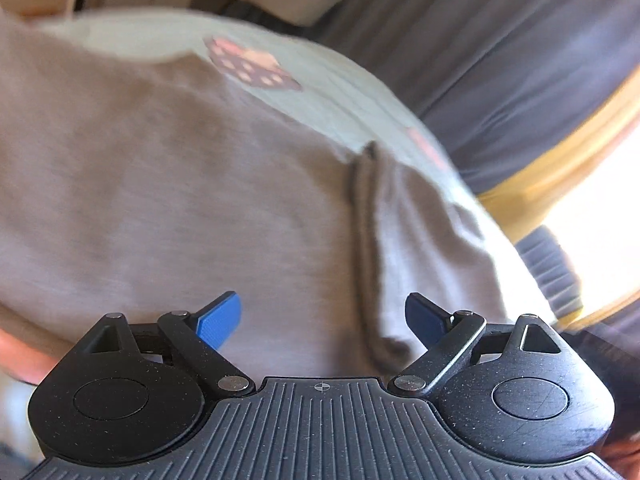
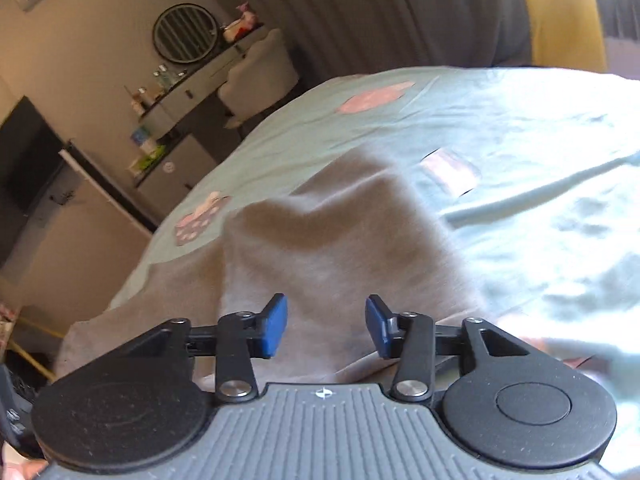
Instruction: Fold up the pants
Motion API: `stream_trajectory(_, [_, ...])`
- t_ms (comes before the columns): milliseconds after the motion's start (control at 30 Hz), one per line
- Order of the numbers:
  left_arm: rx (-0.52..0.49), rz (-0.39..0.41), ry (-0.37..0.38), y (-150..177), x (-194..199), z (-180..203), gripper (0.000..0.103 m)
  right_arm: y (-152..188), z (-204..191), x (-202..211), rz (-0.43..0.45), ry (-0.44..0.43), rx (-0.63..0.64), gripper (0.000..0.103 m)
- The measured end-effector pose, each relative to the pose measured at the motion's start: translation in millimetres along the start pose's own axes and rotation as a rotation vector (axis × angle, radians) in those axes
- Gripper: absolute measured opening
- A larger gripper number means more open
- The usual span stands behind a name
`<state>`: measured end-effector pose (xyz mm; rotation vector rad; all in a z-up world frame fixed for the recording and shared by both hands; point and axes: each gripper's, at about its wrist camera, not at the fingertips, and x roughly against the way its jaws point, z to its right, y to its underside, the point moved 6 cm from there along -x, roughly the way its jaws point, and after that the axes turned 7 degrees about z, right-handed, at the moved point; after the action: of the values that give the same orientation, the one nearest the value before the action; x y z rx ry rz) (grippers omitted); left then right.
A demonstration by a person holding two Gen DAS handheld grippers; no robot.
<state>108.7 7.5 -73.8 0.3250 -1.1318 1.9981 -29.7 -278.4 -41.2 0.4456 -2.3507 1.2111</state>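
Grey-beige pants [image 1: 180,200] lie spread on a pale green bedsheet [image 1: 340,92]. In the left wrist view a dark fold seam [image 1: 366,240] runs down the cloth. My left gripper [image 1: 322,320] is open just above the pants, empty. In the right wrist view the pants [image 2: 328,248] lie bunched with a raised fold. My right gripper [image 2: 326,326] is open over the cloth, blue pads [image 2: 276,324] apart, holding nothing.
The sheet [image 2: 520,140] has pink cupcake prints [image 2: 200,220]. Grey curtains [image 1: 500,60] and a yellow strip [image 1: 560,160] hang beyond the bed. A dresser with a round mirror [image 2: 186,32], a chair [image 2: 260,76] and a dark TV [image 2: 24,148] stand left of the bed.
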Motion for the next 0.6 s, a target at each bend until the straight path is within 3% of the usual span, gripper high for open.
stream_trajectory(133, [0.138,-0.073,0.106,-1.1,-33.2,13.0,0.093,2.6,22.2,-10.7,-0.046,-0.006,-0.112,0.044])
stream_trajectory(233, [0.189,-0.131,0.126,4.2,-60.4,20.0,0.085,6.8,30.8,-21.2,-0.070,-0.020,-0.184,0.044])
stream_trajectory(533, [0.263,-0.192,0.225,11.0,-93.1,35.0,0.084,9.0,34.6,-37.0,-0.071,-0.069,-0.242,0.045])
stream_trajectory(600, [0.322,-0.207,0.244,12.4,-98.1,34.6,0.071,9.0,35.9,-37.3,-0.065,-0.080,-0.261,0.046])
